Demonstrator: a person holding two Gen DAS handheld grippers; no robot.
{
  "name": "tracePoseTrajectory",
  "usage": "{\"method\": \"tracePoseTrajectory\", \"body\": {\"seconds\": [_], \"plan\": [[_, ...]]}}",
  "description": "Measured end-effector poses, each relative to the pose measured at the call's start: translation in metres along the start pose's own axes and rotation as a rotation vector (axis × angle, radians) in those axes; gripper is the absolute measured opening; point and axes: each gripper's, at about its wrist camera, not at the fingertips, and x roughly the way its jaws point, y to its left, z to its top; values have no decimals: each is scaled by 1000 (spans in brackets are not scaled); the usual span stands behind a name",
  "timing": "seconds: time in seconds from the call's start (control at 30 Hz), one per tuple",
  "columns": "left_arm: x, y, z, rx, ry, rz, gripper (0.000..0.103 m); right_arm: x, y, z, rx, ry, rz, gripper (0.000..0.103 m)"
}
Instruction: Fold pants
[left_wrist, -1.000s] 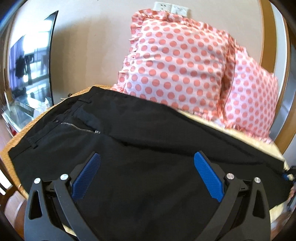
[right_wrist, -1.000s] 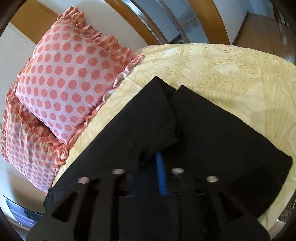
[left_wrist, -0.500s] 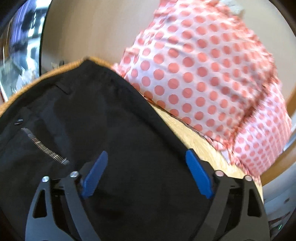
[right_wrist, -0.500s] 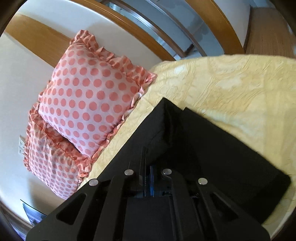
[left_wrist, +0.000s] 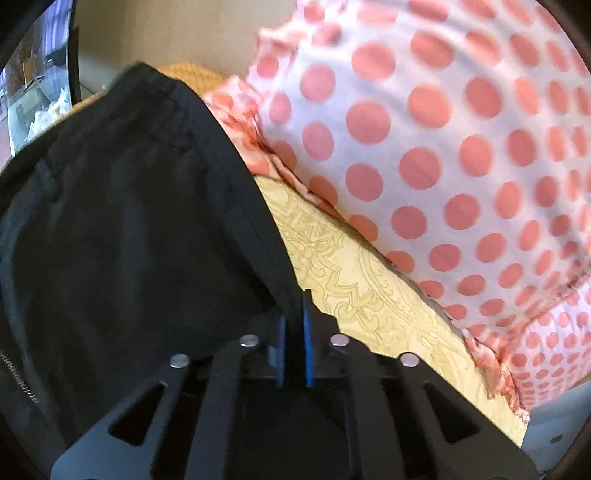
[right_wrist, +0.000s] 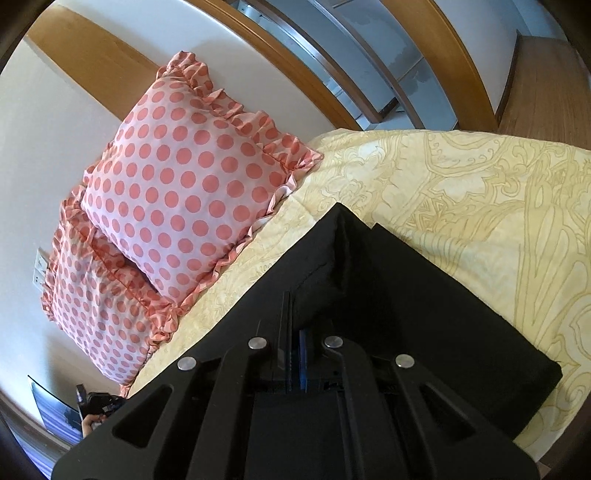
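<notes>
Black pants (left_wrist: 129, 229) lie on a yellow patterned bedspread (left_wrist: 354, 266). In the left wrist view I see the waist end, with the zipper at the far left. My left gripper (left_wrist: 293, 325) is shut on the pants' far side edge, its blue pads pinching the seam. In the right wrist view the leg end (right_wrist: 424, 314) lies on the bedspread (right_wrist: 480, 192), one leg over the other. My right gripper (right_wrist: 295, 354) is shut on the upper leg's fabric, which is drawn up into a ridge.
Two pink polka-dot pillows (right_wrist: 184, 184) lean on the wall at the bed's head, close behind the pants; one pillow fills the left wrist view (left_wrist: 443, 147). A wooden frame (right_wrist: 369, 74) and floor lie beyond the bed. A dark screen (left_wrist: 37, 74) stands at the left.
My left gripper moved forward to the pants' far edge and closed on it from wide open. My right gripper stayed shut on the leg fabric and lifted it a little.
</notes>
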Motion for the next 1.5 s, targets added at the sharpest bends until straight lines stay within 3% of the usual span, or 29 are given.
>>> {"method": "tracePoseTrajectory", "body": {"seconds": [0.13,0.23,0.3,0.37,0.53,0.8,0.97,1.27,1.5], "plan": [[-84,19,-25,10,-131,-105,5,-10,-1,3,-15,-34,4,2],[-160,63,-77,30,-248,-179,6,-26,-6,7,-20,-73,9,2],[-194,96,-125,20,-272,-172,6,-34,-10,8,-24,-91,-1,2],[-199,125,-164,-6,-236,-143,6,-38,-14,7,-20,-97,-16,2],[-186,170,-216,-106,-143,-121,6,-29,-33,-2,44,-53,-55,3],[-189,169,-225,-90,-176,-108,9,-42,-42,-5,71,-46,-39,3],[-194,171,-228,-63,-174,-123,5,-48,-49,-6,118,-23,-30,3],[-201,184,-244,-29,-155,-116,4,-62,-67,-29,106,-4,-128,3],[-203,184,-260,17,-218,-83,7,-58,-67,-36,52,-12,-176,3]]}}
